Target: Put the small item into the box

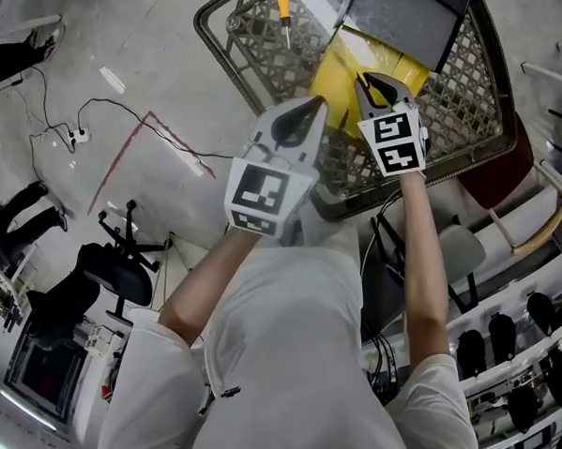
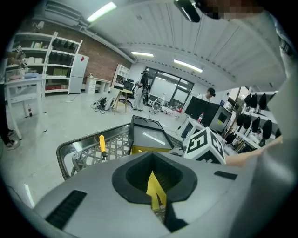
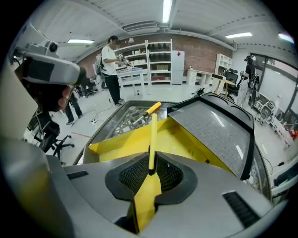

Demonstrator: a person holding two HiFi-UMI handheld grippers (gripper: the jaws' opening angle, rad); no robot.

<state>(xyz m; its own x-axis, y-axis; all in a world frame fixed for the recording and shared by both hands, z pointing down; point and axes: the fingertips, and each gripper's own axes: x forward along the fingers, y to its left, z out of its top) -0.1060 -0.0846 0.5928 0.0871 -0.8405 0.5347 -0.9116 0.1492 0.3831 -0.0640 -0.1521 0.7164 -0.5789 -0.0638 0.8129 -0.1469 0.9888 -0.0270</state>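
A yellow box with its black lid raised sits in a wire basket. The small item, a yellow-handled screwdriver, lies on the basket's mesh beyond the box. My right gripper is shut on the box's near yellow flap, which runs up between its jaws. My left gripper hangs over the box's left edge, and a yellow strip of flap is pinched between its jaws. The screwdriver shows at the left in that view.
The basket's rim surrounds the box on all sides. On the floor to the left are cables, a red tape line and a black office chair. Shelving stands at the right. A person stands far off.
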